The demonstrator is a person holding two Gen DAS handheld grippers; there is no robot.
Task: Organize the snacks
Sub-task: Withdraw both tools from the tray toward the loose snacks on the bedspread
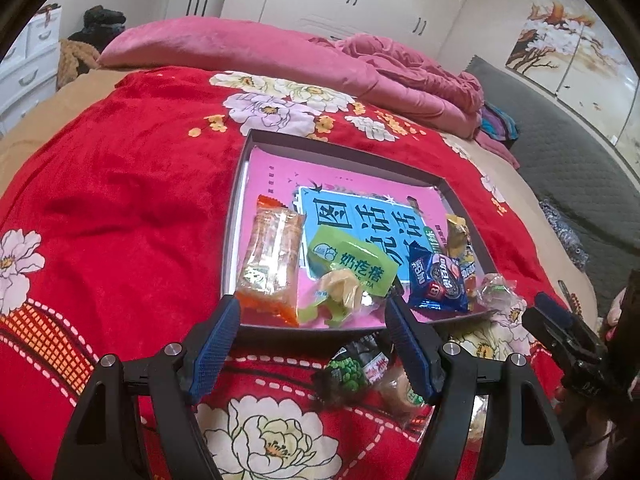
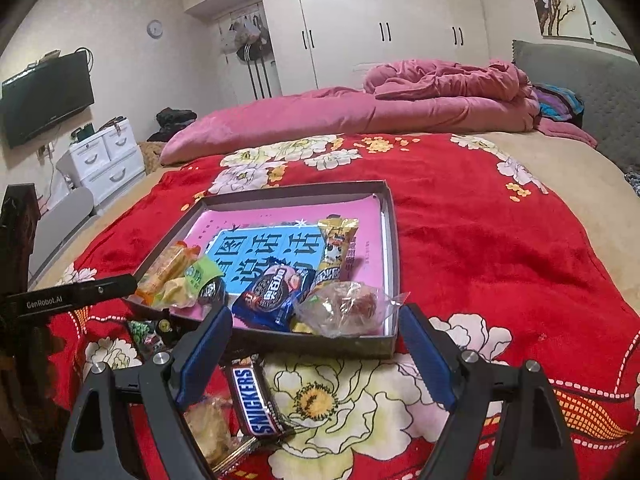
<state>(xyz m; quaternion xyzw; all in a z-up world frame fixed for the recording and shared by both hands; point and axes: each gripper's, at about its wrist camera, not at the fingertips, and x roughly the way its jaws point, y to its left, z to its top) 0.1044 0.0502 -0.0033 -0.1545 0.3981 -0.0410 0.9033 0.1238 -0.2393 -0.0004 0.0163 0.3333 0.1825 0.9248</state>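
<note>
A: How do the left gripper (image 1: 312, 312) fingers (image 1: 218, 344) stand?

B: Spread wide, released, nothing pinched. They hang over the box's near rim, with a green snack (image 1: 352, 264) and a loose pale wrapper seen between the tips. A dark green packet (image 1: 347, 372) lies on the bed below them, outside the box.

A: And the right gripper (image 2: 316, 324)?

B: Also wide apart, gripping nothing. Its fingers (image 2: 424, 354) frame the near corner of the box (image 2: 390, 216), where a clear bag (image 2: 344, 312) rests against the wall.

A: Where are the snacks?

B: Most sit along the near edge of the box on the red blanket (image 2: 480, 240): an orange pack (image 1: 272, 256), long axis running away from the left gripper, a blue cookie pack (image 2: 276, 294) and a yellow bar (image 2: 336, 248) lying lengthwise toward the far wall. A Snickers (image 2: 252, 400) lies outside on the blanket, long axis pointing roughly at the box, beside the right gripper's left finger.

A: The pose?

B: Both grippers tilt downward toward the box, side by side.
</note>
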